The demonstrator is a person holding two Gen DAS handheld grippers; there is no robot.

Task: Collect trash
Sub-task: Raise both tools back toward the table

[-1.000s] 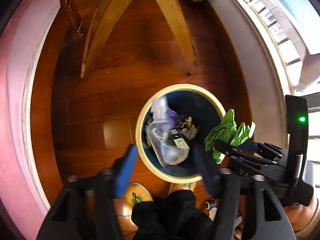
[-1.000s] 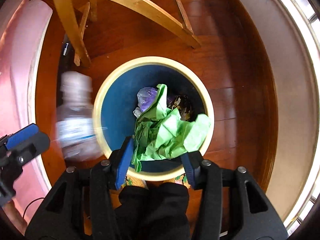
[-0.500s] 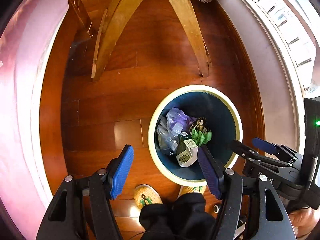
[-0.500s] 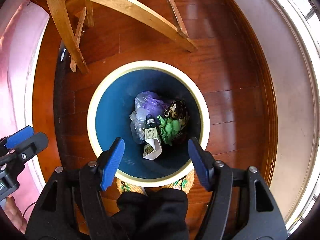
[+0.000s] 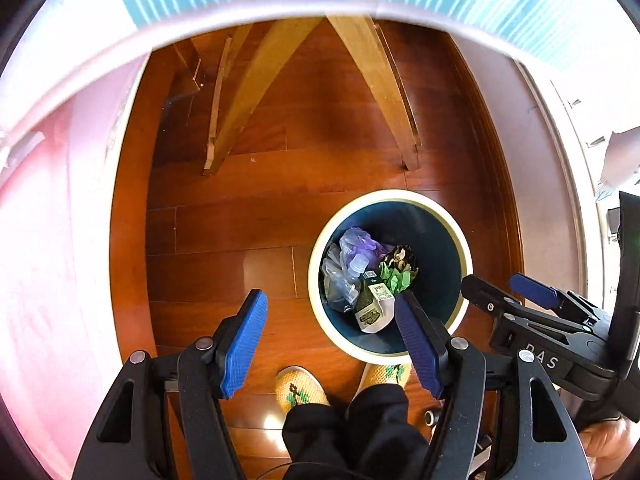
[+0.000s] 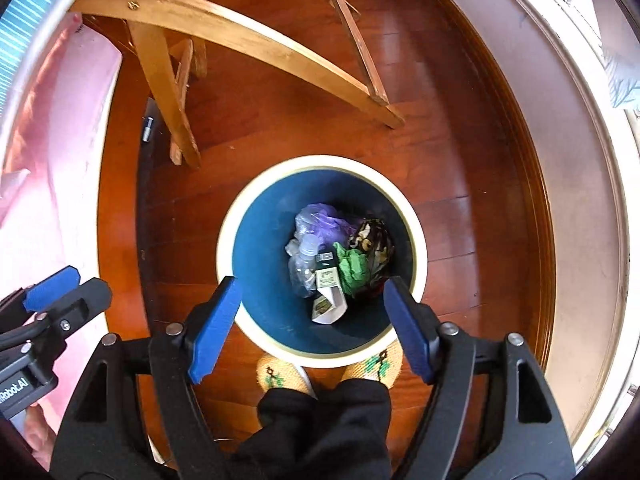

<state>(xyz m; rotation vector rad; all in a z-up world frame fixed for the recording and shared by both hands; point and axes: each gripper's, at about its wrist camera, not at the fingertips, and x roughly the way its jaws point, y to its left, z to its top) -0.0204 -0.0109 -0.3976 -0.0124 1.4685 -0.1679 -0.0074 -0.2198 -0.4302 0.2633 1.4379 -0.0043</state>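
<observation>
A round blue bin with a cream rim (image 5: 432, 199) (image 6: 256, 184) stands on the wood floor. Inside lie a clear plastic bottle (image 5: 344, 280) (image 6: 304, 260), a purple bag (image 5: 362, 242) (image 6: 324, 220), crumpled green paper (image 5: 396, 278) (image 6: 352, 266) and a small carton (image 5: 374, 308) (image 6: 328, 300). My left gripper (image 5: 332, 344) is open and empty, high above the floor just left of the bin. My right gripper (image 6: 312, 328) is open and empty above the bin's near rim; it also shows in the left wrist view (image 5: 504, 292).
Wooden chair legs (image 5: 240, 96) (image 6: 224, 36) stand beyond the bin. A pink bedcover (image 5: 52, 240) lies to the left. A white baseboard and wall (image 6: 576, 160) run along the right. The person's slippers (image 5: 300, 388) (image 6: 280, 372) are beside the bin's near side.
The bottle left my left gripper and the green paper left my right gripper; both now lie in the bin. Both grippers opened and rose away from the bin.
</observation>
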